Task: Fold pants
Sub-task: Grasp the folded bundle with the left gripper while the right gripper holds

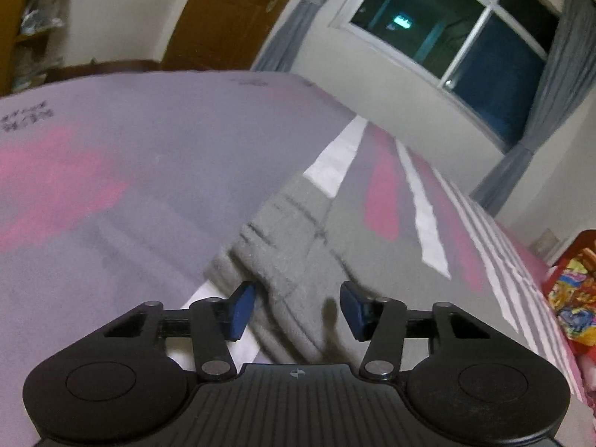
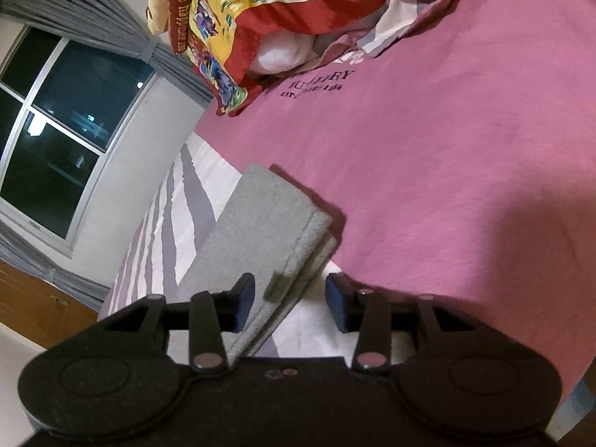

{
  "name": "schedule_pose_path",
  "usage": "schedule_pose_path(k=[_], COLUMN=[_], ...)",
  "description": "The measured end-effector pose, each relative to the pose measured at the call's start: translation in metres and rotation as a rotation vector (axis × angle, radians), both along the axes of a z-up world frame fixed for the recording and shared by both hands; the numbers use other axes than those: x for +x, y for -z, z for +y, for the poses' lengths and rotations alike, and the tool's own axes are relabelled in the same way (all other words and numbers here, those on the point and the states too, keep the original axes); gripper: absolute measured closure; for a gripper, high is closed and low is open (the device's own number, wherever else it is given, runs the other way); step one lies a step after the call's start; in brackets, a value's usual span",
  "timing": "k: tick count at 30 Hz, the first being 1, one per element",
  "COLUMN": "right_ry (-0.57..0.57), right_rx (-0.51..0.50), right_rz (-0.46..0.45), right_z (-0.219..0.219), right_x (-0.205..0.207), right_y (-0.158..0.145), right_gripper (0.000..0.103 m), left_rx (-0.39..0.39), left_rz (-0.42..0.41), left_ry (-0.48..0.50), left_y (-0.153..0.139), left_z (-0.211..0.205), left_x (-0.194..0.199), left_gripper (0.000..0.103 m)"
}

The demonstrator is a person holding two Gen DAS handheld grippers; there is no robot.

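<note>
Grey pants (image 1: 290,238) lie folded in a thick stack on the bed. In the left wrist view my left gripper (image 1: 298,309) hovers over the stack's near end, its blue pads apart, with cloth between them but not pinched. In the right wrist view the folded pants (image 2: 268,231) run away from me as a neat rectangle. My right gripper (image 2: 290,305) straddles its near corner. The left pad sits by the fabric and the right pad stands off over white sheet, so nothing is gripped.
The bed sheet (image 2: 447,149) is pink with white and grey stripes (image 1: 428,216) along one side. A red and yellow patterned quilt (image 2: 242,18) is heaped by the pants' far end. A dark window (image 1: 447,29), grey curtains and a wooden door (image 1: 231,11) line the walls.
</note>
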State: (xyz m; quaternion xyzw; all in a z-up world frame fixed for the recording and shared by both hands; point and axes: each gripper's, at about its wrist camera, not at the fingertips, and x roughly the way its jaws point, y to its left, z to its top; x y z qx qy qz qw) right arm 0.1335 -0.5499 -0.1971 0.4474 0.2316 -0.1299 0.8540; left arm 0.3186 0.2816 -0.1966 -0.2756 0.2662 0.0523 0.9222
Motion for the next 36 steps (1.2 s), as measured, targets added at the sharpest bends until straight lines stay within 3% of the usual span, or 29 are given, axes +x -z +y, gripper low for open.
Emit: schedule_pose_path(k=[1, 2, 5, 8, 11, 14, 16, 18, 31, 33, 36], right_ry=[-0.001, -0.001, -0.001, -0.004, -0.004, -0.009, -0.012, -0.008, 0.016, 0.015, -0.018], right_rx=[-0.006, -0.011, -0.017, -0.022, -0.026, -0.031, -0.03, -0.023, 0.053, 0.058, 0.041], right_rz=[0.003, 0.005, 0.013, 0.021, 0.024, 0.028, 0.026, 0.023, -0.024, -0.029, -0.036], right_z=[0.001, 0.002, 0.003, 0.002, 0.004, 0.003, 0.002, 0.001, -0.005, -0.006, -0.003], right_x=[0.0, 0.001, 0.002, 0.004, 0.005, 0.005, 0.005, 0.005, 0.0, 0.0, 0.006], right_y=[-0.001, -0.001, -0.001, -0.001, -0.002, -0.003, -0.002, -0.001, 0.005, 0.005, 0.005], right_gripper=[0.059, 0.058, 0.058, 0.057, 0.055, 0.055, 0.055, 0.055, 0.054, 0.054, 0.054], left_rx=[0.013, 0.019, 0.028, 0.04, 0.007, 0.061, 0.076, 0.095, 0.051, 0.09, 0.08], left_rz=[0.002, 0.0, -0.053, 0.025, -0.002, -0.093, -0.006, 0.028, -0.014, 0.021, 0.06], left_ry=[-0.007, -0.029, -0.01, 0.01, 0.036, 0.046, 0.041, 0.06, 0.021, 0.042, 0.056], left_y=[0.0, -0.002, -0.01, -0.003, -0.003, -0.022, -0.011, -0.001, 0.001, 0.003, 0.006], left_z=[0.001, 0.003, -0.002, -0.005, -0.001, -0.002, 0.004, 0.003, 0.011, 0.008, 0.009], left_x=[0.002, 0.001, -0.003, 0.01, 0.019, 0.016, 0.023, 0.023, 0.011, 0.016, 0.022], left_gripper=[0.072, 0.075, 0.075, 0.075, 0.077, 0.081, 0.082, 0.082, 0.082, 0.082, 0.082])
